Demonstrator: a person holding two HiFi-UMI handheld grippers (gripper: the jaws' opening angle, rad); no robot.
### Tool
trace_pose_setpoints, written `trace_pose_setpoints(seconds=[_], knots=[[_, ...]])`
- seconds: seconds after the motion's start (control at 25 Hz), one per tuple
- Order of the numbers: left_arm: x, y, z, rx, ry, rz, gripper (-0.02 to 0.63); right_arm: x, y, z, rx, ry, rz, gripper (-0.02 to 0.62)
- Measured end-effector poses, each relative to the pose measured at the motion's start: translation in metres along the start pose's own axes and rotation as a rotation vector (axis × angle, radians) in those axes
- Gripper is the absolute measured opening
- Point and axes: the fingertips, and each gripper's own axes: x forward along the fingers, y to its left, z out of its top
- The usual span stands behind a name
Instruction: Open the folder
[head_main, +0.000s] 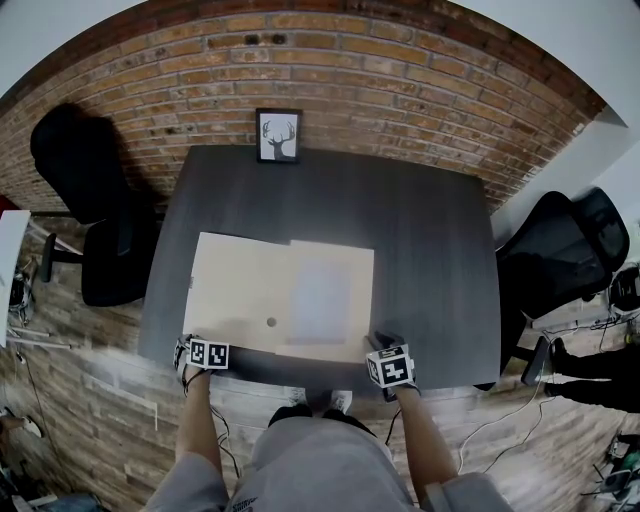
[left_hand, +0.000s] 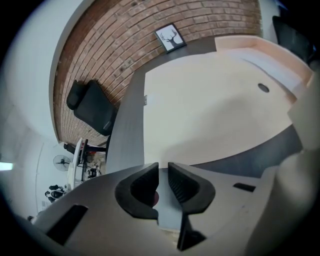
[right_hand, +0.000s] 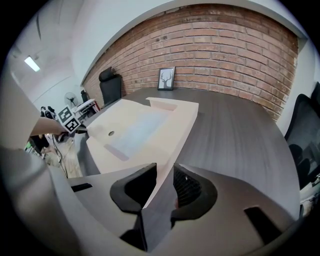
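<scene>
A beige folder (head_main: 250, 285) lies flat on the dark table (head_main: 430, 260), with a paler sheet (head_main: 322, 300) on its right half and a small round stud (head_main: 271, 322) near its front edge. My left gripper (head_main: 203, 342) sits at the folder's near left corner. In the left gripper view its jaws (left_hand: 163, 172) stand narrowly apart with only table surface between them and the folder (left_hand: 215, 100) ahead. My right gripper (head_main: 386, 348) is at the near right corner. There the folder's (right_hand: 140, 125) edge runs into the gap between the jaws (right_hand: 166, 175), and the pads do not clamp it.
A framed deer picture (head_main: 278, 135) stands at the table's far edge against the brick wall. Black office chairs stand to the left (head_main: 90, 200) and right (head_main: 560, 250) of the table. The person's legs are at the near edge.
</scene>
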Motion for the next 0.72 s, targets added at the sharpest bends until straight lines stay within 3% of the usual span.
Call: trace_pose_setpoints(seconds=[0.16, 0.36, 0.6, 0.72], knots=[[-0.005, 0.002, 0.002, -0.037, -0.024, -0.009, 0.044, 0.000, 0.001, 0.001, -0.001, -0.003, -0.006, 0.083], [-0.026, 0.007, 0.008, -0.151, -0.133, -0.056, 0.017, 0.000, 0.001, 0.000, -0.005, -0.006, -0.012, 0.077], [-0.061, 0.016, 0.013, -0.141, -0.295, 0.031, 0.017, -0.002, 0.001, 0.001, -0.024, -0.024, -0.043, 0.075], [-0.081, 0.020, 0.013, -0.177, -0.363, 0.068, 0.017, -0.002, 0.003, 0.002, -0.041, -0.045, -0.060, 0.068]])
